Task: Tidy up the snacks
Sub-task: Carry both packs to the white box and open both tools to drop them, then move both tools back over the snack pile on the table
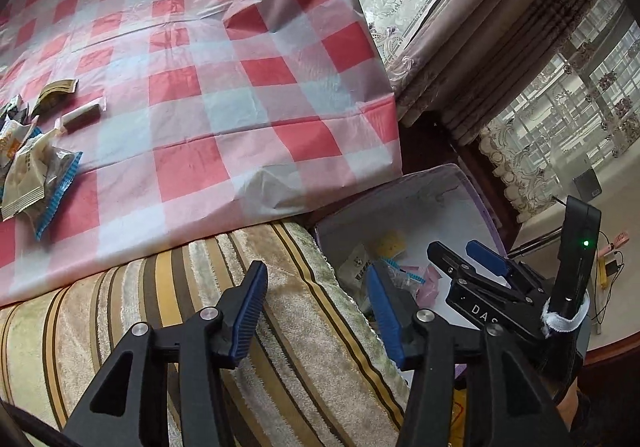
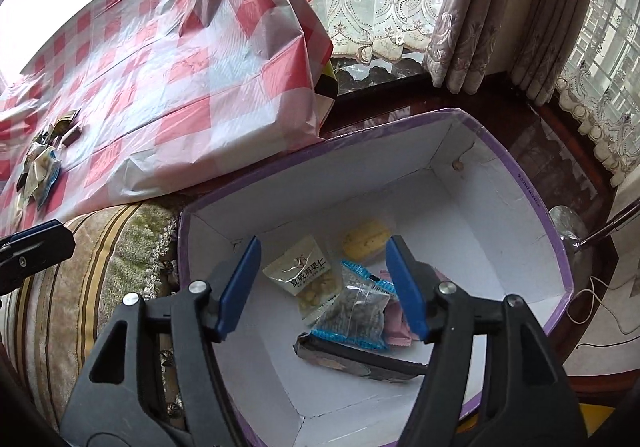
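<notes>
A pile of snack packets [image 1: 28,163] lies at the left of the red-checked tablecloth [image 1: 200,87], also small in the right wrist view [image 2: 40,163]. A purple-rimmed white box [image 2: 520,183] stands right of the table and holds a nut packet [image 2: 304,275], a blue-edged packet [image 2: 356,315], a yellow snack [image 2: 366,241], pink packets [image 2: 394,327] and a dark bar [image 2: 360,357]. My right gripper [image 2: 324,287] hangs open and empty over the box; it also shows in the left wrist view [image 1: 466,253]. My left gripper [image 1: 316,311] is open and empty above the striped cushion [image 1: 200,311].
The striped cushion [image 2: 100,247] lies between table and box. Curtains [image 1: 500,27] and a window stand behind. A dark wooden ledge [image 2: 540,135] runs behind the box. A metal stand leg [image 2: 600,227] and cables lie on the floor to the right.
</notes>
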`<move>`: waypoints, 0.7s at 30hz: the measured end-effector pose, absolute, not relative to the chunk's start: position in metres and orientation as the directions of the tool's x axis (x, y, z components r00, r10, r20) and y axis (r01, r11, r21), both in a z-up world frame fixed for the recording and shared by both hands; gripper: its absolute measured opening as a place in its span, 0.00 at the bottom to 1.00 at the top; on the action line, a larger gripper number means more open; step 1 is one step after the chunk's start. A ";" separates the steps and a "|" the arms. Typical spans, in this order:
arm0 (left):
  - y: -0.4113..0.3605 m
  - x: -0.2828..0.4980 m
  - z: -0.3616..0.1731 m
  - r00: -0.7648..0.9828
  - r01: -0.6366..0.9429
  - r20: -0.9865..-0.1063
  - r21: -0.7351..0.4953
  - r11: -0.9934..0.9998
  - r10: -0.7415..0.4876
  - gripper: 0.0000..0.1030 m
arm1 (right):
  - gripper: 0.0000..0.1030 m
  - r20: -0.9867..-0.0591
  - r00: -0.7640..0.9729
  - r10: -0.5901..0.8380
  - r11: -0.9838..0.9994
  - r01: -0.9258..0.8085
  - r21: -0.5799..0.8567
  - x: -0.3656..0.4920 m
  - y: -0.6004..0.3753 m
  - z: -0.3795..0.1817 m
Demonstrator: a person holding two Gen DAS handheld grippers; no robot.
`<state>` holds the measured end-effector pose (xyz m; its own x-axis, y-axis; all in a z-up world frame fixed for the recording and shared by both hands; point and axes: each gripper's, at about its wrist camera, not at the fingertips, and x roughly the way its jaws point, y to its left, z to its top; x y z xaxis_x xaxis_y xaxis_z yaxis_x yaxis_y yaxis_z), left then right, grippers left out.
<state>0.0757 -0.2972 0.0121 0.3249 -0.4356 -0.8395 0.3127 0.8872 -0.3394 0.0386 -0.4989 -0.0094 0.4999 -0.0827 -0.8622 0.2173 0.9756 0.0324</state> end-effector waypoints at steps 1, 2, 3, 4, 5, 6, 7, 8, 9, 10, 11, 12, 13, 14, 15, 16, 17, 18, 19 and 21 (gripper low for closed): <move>-0.294 0.076 0.013 0.331 0.306 -0.842 -0.330 0.893 -0.425 0.52 | 0.67 -0.863 0.500 -0.079 0.977 0.210 0.032 0.039 -0.496 -0.009; -0.292 0.076 0.013 0.338 0.298 -0.845 -0.321 0.899 -0.414 0.52 | 0.67 -0.863 0.500 -0.074 0.979 0.202 0.033 0.040 -0.493 -0.009; -0.289 0.077 0.013 0.345 0.287 -0.849 -0.311 0.906 -0.400 0.52 | 0.67 -0.863 0.501 -0.069 0.981 0.193 0.033 0.040 -0.490 -0.008; -0.285 0.078 0.013 0.351 0.274 -0.854 -0.299 0.914 -0.385 0.52 | 0.67 -0.863 0.502 -0.065 0.982 0.184 0.033 0.041 -0.486 -0.008; -0.281 0.080 0.012 0.358 0.259 -0.858 -0.288 0.922 -0.369 0.52 | 0.67 -0.862 0.503 -0.060 0.984 0.174 0.033 0.042 -0.482 -0.007; -0.277 0.081 0.013 0.365 0.245 -0.860 -0.282 0.928 -0.358 0.52 | 0.68 -0.862 0.504 -0.056 0.986 0.165 0.033 0.043 -0.479 -0.006; -0.273 0.082 0.013 0.372 0.233 -0.861 -0.276 0.932 -0.348 0.52 | 0.68 -0.861 0.505 -0.051 0.987 0.155 0.032 0.044 -0.475 -0.005; -0.268 0.082 0.014 0.380 0.221 -0.862 -0.269 0.938 -0.336 0.52 | 0.68 -0.861 0.507 -0.046 0.989 0.144 0.032 0.045 -0.471 -0.004; -0.263 0.082 0.014 0.390 0.209 -0.862 -0.258 0.943 -0.323 0.52 | 0.68 -0.860 0.508 -0.041 0.991 0.134 0.032 0.046 -0.466 -0.003; -0.259 0.082 0.015 0.400 0.199 -0.863 -0.249 0.948 -0.310 0.52 | 0.69 -0.860 0.510 -0.036 0.992 0.123 0.031 0.047 -0.461 -0.002; -0.255 0.082 0.016 0.410 0.188 -0.862 -0.240 0.952 -0.298 0.52 | 0.69 -0.859 0.511 -0.032 0.993 0.112 0.030 0.048 -0.456 -0.001; -0.250 0.082 0.017 0.420 0.175 -0.862 -0.232 0.957 -0.285 0.52 | 0.69 -0.858 0.512 -0.027 0.994 0.101 0.029 0.049 -0.451 0.000; -0.246 0.082 0.018 0.427 0.164 -0.861 -0.227 0.960 -0.277 0.52 | 0.69 -0.858 0.513 -0.021 0.996 0.090 0.029 0.050 -0.446 0.001; -0.241 0.082 0.018 0.433 0.153 -0.861 -0.222 0.963 -0.267 0.52 | 0.69 -0.858 0.514 -0.016 0.996 0.079 0.029 0.051 -0.441 0.002; -0.237 0.083 0.019 0.438 0.143 -0.861 -0.217 0.966 -0.259 0.52 | 0.69 -0.857 0.515 -0.011 0.997 0.067 0.027 0.051 -0.437 0.003; -0.233 0.083 0.020 0.443 0.134 -0.861 -0.212 0.968 -0.250 0.52 | 0.70 -0.856 0.516 -0.006 0.998 0.056 0.026 0.052 -0.432 0.004; -0.229 0.083 0.020 0.448 0.124 -0.861 -0.208 0.970 -0.241 0.52 | 0.70 -0.856 0.517 -0.002 0.999 0.046 0.026 0.053 -0.428 0.006; -0.225 0.083 0.021 0.453 0.114 -0.860 -0.204 0.972 -0.234 0.52 | 0.70 -0.855 0.518 0.003 0.999 0.035 0.025 0.054 -0.424 0.007; -0.221 0.084 0.021 0.456 0.107 -0.860 -0.203 0.973 -0.229 0.52 | 0.70 -0.855 0.519 0.008 0.999 0.025 0.024 0.055 -0.418 0.008; -0.213 0.084 0.021 0.465 0.089 -0.859 -0.195 0.977 -0.214 0.52 | 0.71 -0.854 0.520 0.015 1.000 0.006 0.022 0.057 -0.410 0.009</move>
